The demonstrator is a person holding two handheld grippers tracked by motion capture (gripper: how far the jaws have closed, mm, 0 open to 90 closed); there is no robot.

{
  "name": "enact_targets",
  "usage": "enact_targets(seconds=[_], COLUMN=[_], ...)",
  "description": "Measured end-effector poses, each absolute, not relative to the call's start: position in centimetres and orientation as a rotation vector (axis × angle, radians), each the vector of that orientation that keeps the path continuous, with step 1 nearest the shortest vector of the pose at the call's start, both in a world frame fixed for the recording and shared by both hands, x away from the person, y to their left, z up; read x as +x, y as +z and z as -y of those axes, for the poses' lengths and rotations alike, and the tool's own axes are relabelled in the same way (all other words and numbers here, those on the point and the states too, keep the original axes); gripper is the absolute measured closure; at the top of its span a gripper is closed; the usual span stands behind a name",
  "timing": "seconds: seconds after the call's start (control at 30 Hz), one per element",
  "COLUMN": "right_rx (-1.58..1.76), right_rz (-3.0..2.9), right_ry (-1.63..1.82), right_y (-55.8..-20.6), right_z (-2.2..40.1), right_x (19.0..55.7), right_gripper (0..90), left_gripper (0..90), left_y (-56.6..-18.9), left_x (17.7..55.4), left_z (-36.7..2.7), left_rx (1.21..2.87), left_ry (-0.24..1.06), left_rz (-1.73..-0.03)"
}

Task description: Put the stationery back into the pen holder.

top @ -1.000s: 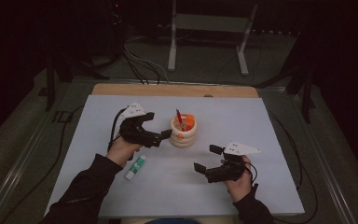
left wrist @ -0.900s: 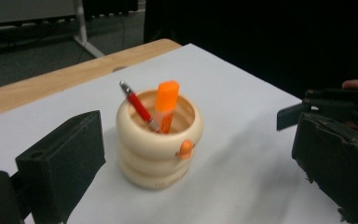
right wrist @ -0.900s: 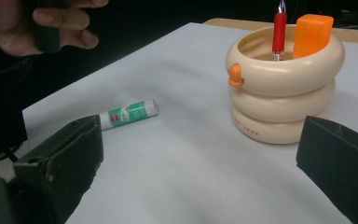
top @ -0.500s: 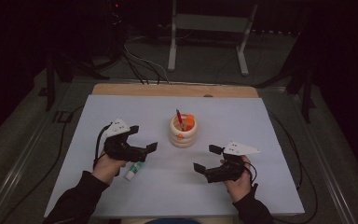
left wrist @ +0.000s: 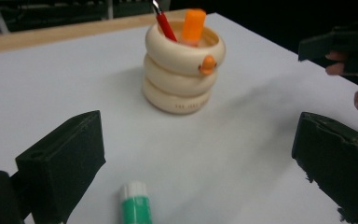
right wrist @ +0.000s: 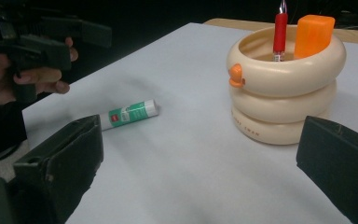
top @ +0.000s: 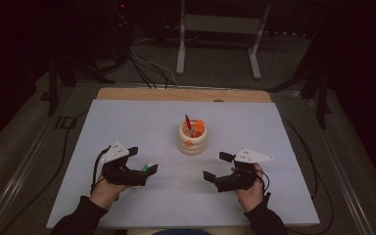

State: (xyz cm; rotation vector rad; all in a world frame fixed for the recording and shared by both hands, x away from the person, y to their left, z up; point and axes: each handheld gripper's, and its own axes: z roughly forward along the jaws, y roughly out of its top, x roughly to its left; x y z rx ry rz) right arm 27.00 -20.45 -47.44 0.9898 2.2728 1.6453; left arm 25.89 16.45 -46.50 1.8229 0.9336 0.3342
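**Two spread grippers, one glue stick on the table, one ringed holder with two items**

Counts: two grippers, one glue stick, one cream holder, one red pen, one orange piece, one white table top.

Left gripper [top: 144, 160] sits at the near left of the table [top: 284, 147], held in one hand [top: 108, 188]. Its two black jaws are spread wide, nothing between them touching. The glue stick [left wrist: 136, 205], green body with a white cap, lies flat on the table right under the jaw gap; in the left gripper view it sits between the two jaws at the near edge, not pinched. From above only its tip [top: 149, 166] peeks out by the jaws.

Right gripper [top: 215, 166] is at the near right, in the other hand [top: 249, 188], jaws also spread, empty, pointing left toward the middle. It is well apart from the glue stick.

Holder [top: 192, 138], three stacked cream rings with a small orange knob, stands upright at the table's centre, farther than both grippers. Inside: one red pen [top: 188, 122] and one orange piece [top: 199, 127], both upright.

Beyond the table's far edge, one metal stand [top: 215, 39] on the floor.
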Motion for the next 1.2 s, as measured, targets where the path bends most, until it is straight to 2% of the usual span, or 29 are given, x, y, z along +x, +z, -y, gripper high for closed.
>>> enact_targets(seconds=[0.3,0.77,0.9,1.03,1.2], right_rx=[0.981,0.975,0.973,0.973,0.974], right_rz=[-2.266,-2.265,-2.266,-2.264,-2.264], right_ry=[1.652,1.652,1.650,1.653,1.650], right_y=[-47.4,-47.4,-47.4,-47.3,-47.4], right_z=[20.5,20.5,20.5,20.5,20.5], right_x=[26.9,26.9,26.9,26.9,26.9], right_gripper=[0.3,0.3,0.3,0.3,0.3], left_gripper=[3.1,4.1,6.8,15.2,17.0], left_y=[-48.1,-51.3,-51.8,-52.0,-52.2], left_x=[24.4,22.5,22.3,22.2,22.1], left_z=[-17.0,-17.2,-17.2,-17.4,-17.6], left_rx=[1.813,1.943,1.980,1.994,2.024], left_ry=[0.337,0.334,0.348,0.370,0.368], left_rz=[-0.985,-1.080,-1.104,-1.135,-1.151])
